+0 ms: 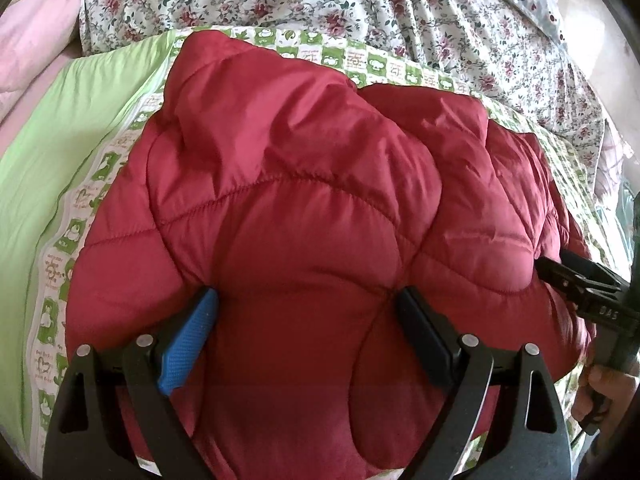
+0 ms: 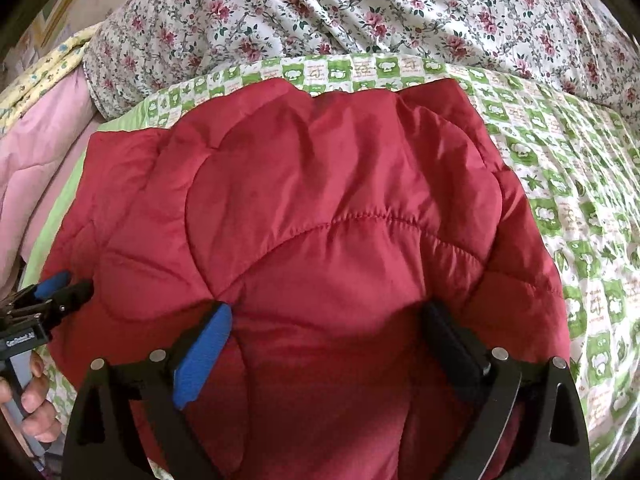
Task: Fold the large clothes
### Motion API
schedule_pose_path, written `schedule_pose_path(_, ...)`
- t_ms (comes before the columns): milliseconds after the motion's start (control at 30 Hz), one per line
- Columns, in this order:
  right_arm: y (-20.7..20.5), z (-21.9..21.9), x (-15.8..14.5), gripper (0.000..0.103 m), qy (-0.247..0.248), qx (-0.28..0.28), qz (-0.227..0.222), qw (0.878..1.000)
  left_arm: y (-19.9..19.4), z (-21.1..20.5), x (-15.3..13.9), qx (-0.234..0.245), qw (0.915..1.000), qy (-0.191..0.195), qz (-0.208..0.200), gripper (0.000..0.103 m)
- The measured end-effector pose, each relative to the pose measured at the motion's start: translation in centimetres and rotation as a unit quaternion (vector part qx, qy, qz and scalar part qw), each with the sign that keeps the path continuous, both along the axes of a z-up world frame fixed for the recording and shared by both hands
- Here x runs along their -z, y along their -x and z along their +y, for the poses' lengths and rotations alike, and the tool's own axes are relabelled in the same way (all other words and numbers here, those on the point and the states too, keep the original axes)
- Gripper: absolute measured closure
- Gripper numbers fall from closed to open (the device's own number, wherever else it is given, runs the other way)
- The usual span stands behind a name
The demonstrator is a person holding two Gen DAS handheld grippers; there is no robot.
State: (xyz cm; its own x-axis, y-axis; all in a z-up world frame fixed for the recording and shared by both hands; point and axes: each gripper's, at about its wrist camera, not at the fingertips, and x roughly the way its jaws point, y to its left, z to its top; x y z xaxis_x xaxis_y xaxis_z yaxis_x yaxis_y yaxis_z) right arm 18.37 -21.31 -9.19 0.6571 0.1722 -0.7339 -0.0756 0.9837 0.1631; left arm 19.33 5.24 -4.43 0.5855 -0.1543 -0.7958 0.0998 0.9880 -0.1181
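Your red puffy coat (image 1: 304, 184) looks folded into a fat bundle on the bed (image 2: 560, 184); your left gripper (image 1: 306, 308) and right gripper (image 2: 332, 320) are wide open, holding nothing; maybe just pat it flat

You can make out only a little lettering. In your left wrist view, the black body of the right tongs (image 1: 556, 276) carries pale characters that look like "DAS", blurred. In your right wrist view, the left tongs (image 2: 64, 286) bear a small white label, too smeared to read. The green-checked sheet (image 2: 560, 184) has printed words and symbols, none legible.
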Motion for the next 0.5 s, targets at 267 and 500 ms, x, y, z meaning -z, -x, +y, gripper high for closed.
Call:
schedule_pose_path(267, 4.2, -1.1, -1.6, 0.008, -0.014, 0.004, -0.022, 1.0, 2.5, 0.8, -2.1, 0.022, 0.9986, 0.041, -0.024, 0.012)
schedule_pose_path(500, 3.9, -1.8, -3.1, 0.013, -0.023, 0.005, -0.03, 0.999, 1.6, -2.1, -4.4, 0.062, 0.9959, 0.039, -0.052, 0.012)
